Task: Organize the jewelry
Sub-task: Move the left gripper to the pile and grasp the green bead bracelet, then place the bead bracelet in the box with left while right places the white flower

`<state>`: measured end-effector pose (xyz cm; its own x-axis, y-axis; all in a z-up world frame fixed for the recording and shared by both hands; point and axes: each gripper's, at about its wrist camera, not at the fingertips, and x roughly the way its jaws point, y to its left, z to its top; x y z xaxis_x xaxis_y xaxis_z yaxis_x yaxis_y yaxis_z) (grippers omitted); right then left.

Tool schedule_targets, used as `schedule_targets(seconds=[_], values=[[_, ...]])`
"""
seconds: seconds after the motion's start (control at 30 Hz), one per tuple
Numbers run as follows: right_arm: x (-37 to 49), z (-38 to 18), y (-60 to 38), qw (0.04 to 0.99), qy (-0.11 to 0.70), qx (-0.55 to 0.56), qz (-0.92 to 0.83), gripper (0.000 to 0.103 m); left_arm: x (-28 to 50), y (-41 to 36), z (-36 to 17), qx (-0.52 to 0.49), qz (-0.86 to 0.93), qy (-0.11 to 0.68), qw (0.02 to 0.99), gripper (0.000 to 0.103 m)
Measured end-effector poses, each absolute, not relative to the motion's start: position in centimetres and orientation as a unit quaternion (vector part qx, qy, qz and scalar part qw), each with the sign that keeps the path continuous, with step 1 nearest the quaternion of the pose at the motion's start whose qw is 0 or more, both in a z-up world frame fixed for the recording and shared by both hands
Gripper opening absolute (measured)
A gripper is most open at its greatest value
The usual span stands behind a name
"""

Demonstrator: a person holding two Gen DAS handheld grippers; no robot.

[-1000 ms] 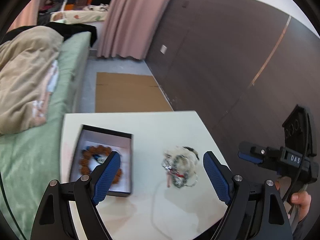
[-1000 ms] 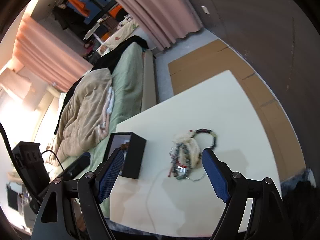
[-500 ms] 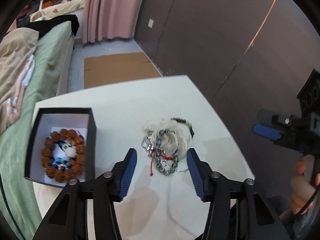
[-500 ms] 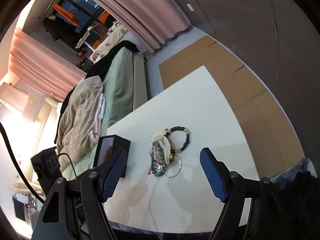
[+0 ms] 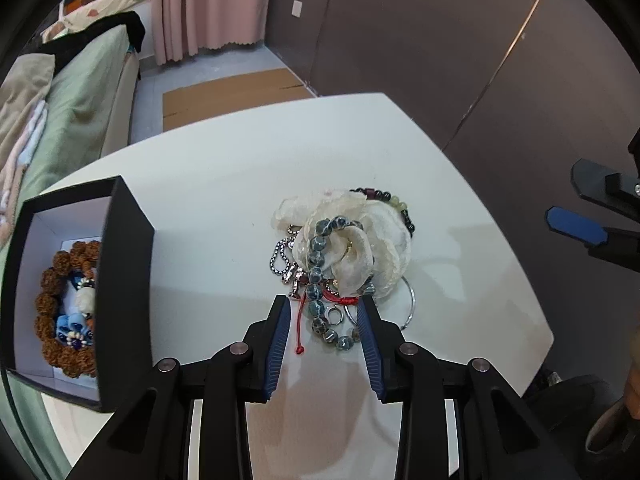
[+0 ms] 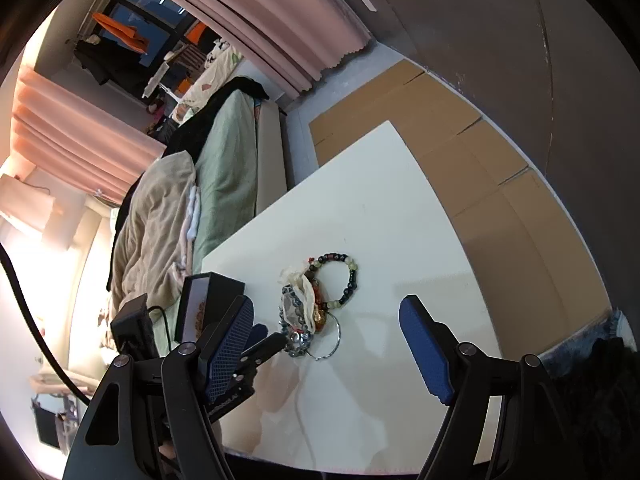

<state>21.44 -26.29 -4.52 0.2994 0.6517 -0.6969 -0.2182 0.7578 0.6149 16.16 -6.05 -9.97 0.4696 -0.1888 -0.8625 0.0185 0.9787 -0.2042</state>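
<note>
Here the left hand-held gripper (image 5: 323,316) straddles the blue-grey bead bracelet (image 5: 320,276), jaws half-open around it, perhaps not yet gripping; the right hand-held gripper (image 6: 326,346) gapes empty; no writing legible.

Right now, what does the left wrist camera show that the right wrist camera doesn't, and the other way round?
Only the left wrist view looks down into the black box, showing the brown bead bracelet coiled inside, and the red cord lying between the left gripper fingers.

Only the right wrist view shows the dark-and-green bead bracelet as a full loop at the pile's far side, with the open right gripper held back from it.

Both show the white table, the cream fabric flower, the blue-grey bead bracelet and the thin silver ring.
</note>
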Motion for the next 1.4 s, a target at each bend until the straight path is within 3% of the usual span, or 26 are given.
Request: schedule_targets(seconds=[0.1, 0.27, 0.47, 0.7, 1.4], values=[[21.5, -4.7, -25.9, 0.777, 0.524, 0.207, 0.281, 0.077, 16.5, -6.2, -10.6, -0.085, -0.060, 0.518, 0.849, 0.033], [21.5, -5.0, -25.1, 0.774, 0.529, 0.200, 0.287, 0.077, 16.8, -6.2, -11.2, -0.072, -0.055, 0.522, 0.848, 0.010], [21.5, -5.4, -23.8, 0.769, 0.535, 0.195, 0.291, 0.076, 16.2, -5.4, -9.5, -0.092, -0.068, 0.500, 0.858, 0.009], [21.6, -6.1, -21.6, 0.762, 0.545, 0.181, 0.300, 0.065, 14.8, -3.6, -6.0, -0.137, -0.094, 0.462, 0.871, 0.009], [23.6, -9.6, -14.4, 0.773, 0.577, 0.090, 0.248, 0.065, 12.2, 3.3, -2.2, -0.192, -0.066, 0.406, 0.891, 0.009]])
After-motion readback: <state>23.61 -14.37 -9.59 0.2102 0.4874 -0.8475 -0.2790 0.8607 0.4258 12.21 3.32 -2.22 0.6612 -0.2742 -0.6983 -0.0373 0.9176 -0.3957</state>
